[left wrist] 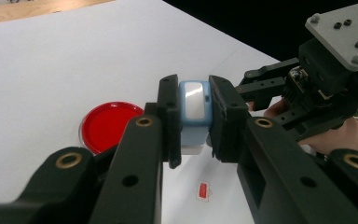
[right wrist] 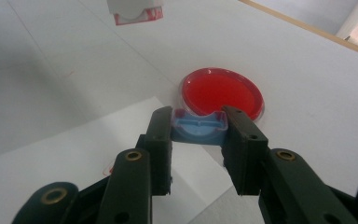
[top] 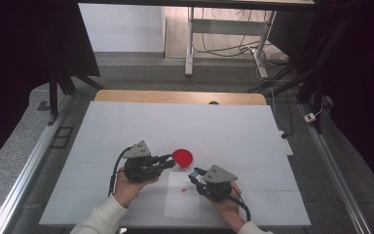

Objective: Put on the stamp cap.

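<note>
My left gripper [left wrist: 194, 122] is shut on a small light-blue stamp [left wrist: 193, 100] with a white label on top; the stamp is held above the table near a round red dish [left wrist: 108, 125]. In the high view the left gripper [top: 168, 161] points right toward the red dish [top: 182, 157]. My right gripper [right wrist: 199, 133] is shut on a light-blue cap [right wrist: 199, 125], just in front of the red dish [right wrist: 223, 91]. From above, the right gripper [top: 194, 174] sits right of the left one. The stamp's red-edged underside [right wrist: 135, 11] hangs at the top of the right gripper view.
A white sheet of paper [top: 182, 202] lies near the table's front edge, with a small red stamped mark [top: 183, 189] on it. A white cover [top: 126, 126] spreads over the table. Beyond the wooden far edge [top: 180, 96] stand desk legs and cables.
</note>
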Tool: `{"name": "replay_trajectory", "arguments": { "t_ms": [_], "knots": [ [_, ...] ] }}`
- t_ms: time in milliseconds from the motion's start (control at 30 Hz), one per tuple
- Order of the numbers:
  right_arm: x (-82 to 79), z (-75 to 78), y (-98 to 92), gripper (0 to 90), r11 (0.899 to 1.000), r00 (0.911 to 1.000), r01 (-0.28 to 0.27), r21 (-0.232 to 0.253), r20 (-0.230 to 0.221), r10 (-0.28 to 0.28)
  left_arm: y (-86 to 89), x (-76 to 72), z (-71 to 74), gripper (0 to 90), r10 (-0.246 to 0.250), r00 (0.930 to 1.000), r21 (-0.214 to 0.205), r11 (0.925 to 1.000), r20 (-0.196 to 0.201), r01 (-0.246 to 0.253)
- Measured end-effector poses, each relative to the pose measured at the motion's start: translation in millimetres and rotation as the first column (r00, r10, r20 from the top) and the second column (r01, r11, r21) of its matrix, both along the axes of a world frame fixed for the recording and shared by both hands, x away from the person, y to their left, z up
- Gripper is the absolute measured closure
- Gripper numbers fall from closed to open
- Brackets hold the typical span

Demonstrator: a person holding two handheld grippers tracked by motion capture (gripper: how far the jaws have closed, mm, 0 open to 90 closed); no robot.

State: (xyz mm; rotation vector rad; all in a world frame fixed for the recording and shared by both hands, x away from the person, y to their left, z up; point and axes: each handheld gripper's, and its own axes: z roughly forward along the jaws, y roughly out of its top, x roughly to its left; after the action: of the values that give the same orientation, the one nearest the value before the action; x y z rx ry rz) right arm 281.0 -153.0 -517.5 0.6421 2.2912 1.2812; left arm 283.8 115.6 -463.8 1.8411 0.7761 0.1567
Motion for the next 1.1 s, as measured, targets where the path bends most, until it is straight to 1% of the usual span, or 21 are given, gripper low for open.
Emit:
{"name": "replay_trajectory", "arguments": {
  "t_ms": [33,233,267,367,467,533,567,667,833,1100],
  "knots": [
    [0.9,-0.4,2.2,64.0,1.000,1.0000,-0.007,0.003,0.003,0.007,-0.2,-0.1,0.0,75.4,0.000,1.0000,0.001,1.0000,0.001,0.000],
    [1.9,-1.2,14.1,64.1,1.000,0.9996,-0.025,-0.014,0.013,0.025,-1.3,-0.4,-0.3,75.4,-0.003,1.0000,-0.002,1.0000,0.001,0.003],
    [2.0,-0.7,15.8,64.0,0.999,0.9995,-0.023,-0.023,0.020,0.024,-1.5,-0.3,-0.4,75.4,-0.002,1.0000,-0.004,1.0000,0.000,0.002],
    [3.5,-0.8,20.9,64.0,0.999,0.9993,-0.033,-0.015,0.018,0.033,-1.8,0.5,-0.6,75.4,0.002,1.0000,-0.009,1.0000,-0.003,-0.002],
    [3.1,-1.5,25.9,64.0,0.999,0.9992,-0.038,-0.024,0.015,0.038,-1.8,0.5,-0.3,75.4,-0.002,0.9999,-0.030,0.9996,-0.012,0.002],
    [2.0,-1.4,28.3,64.0,0.999,0.9990,-0.039,-0.026,0.020,0.040,-2.3,-0.7,0.7,75.4,-0.001,1.0000,-0.035,0.9994,-0.004,0.001],
    [1.4,-0.8,28.8,64.0,0.999,0.9990,-0.037,-0.031,0.023,0.038,-2.6,-1.0,1.0,75.4,-0.002,1.0000,-0.038,0.9993,-0.003,0.002],
    [1.0,0.3,29.4,64.0,0.999,0.9991,-0.031,-0.021,0.030,0.031,-4.1,-0.9,0.5,75.4,-0.007,1.0000,-0.039,0.9992,-0.007,0.006],
    [1.4,0.5,29.8,64.0,1.000,0.9992,-0.018,-0.021,0.035,0.018,-6.7,-1.5,0.6,75.4,-0.014,0.9998,-0.052,0.9985,-0.014,0.013],
    [-0.6,0.3,32.4,64.1,1.000,0.9981,-0.007,-0.018,0.060,0.008,-11.2,-1.7,-1.0,75.4,-0.013,0.9998,-0.049,0.9987,-0.016,0.012]
  ]
}}
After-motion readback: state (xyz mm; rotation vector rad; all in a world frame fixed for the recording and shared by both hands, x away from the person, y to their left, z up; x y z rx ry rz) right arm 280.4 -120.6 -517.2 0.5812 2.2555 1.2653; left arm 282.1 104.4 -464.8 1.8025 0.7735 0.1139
